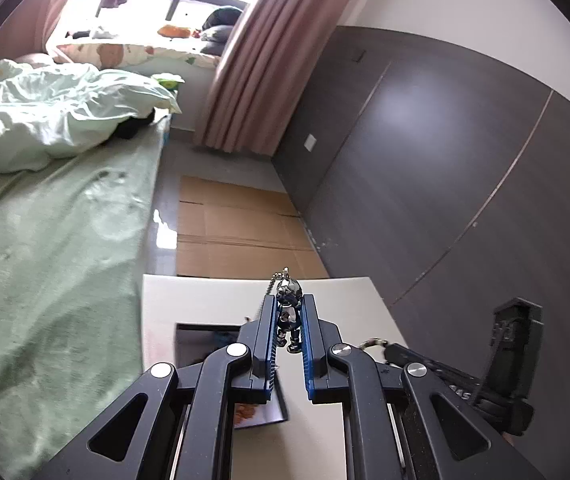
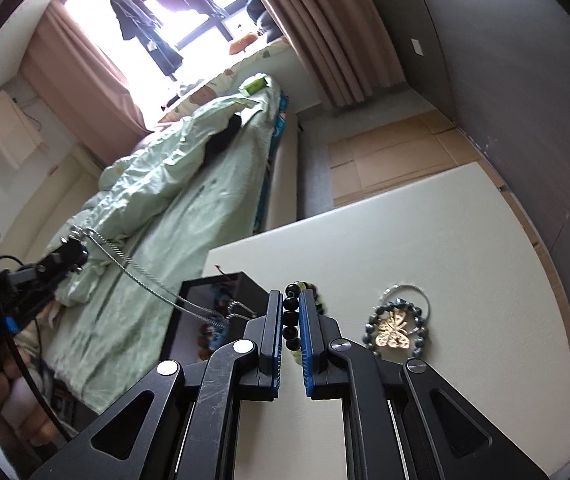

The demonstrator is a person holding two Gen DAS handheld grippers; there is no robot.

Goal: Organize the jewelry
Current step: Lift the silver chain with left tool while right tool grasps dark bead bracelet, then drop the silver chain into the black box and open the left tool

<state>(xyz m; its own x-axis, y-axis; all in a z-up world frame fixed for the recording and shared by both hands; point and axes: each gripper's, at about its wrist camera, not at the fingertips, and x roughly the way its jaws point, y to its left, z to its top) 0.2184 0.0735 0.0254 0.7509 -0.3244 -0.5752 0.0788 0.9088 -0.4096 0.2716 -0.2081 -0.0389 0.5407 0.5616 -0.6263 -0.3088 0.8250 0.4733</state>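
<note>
My left gripper [image 1: 289, 304] is shut on a silver figure pendant [image 1: 289, 308] whose chain [image 1: 269, 286] hangs off to the left. It is held above the white table [image 1: 213, 296] near a black jewelry box [image 1: 201, 340]. In the right wrist view the left gripper [image 2: 73, 252] shows at the left, with the silver chain [image 2: 145, 280] trailing down into the black box [image 2: 221, 300]. My right gripper [image 2: 292, 312] is shut on a bracelet of black and green beads [image 2: 291, 320], just above the table [image 2: 405, 232].
A dark bead bracelet with a gold butterfly brooch [image 2: 397, 328] and a silver ring lie on the table right of my right gripper. A bed with a green cover [image 1: 45, 240] stands left of the table. Cardboard [image 1: 237, 232] covers the floor beyond. A dark wall [image 1: 465, 160] runs on the right.
</note>
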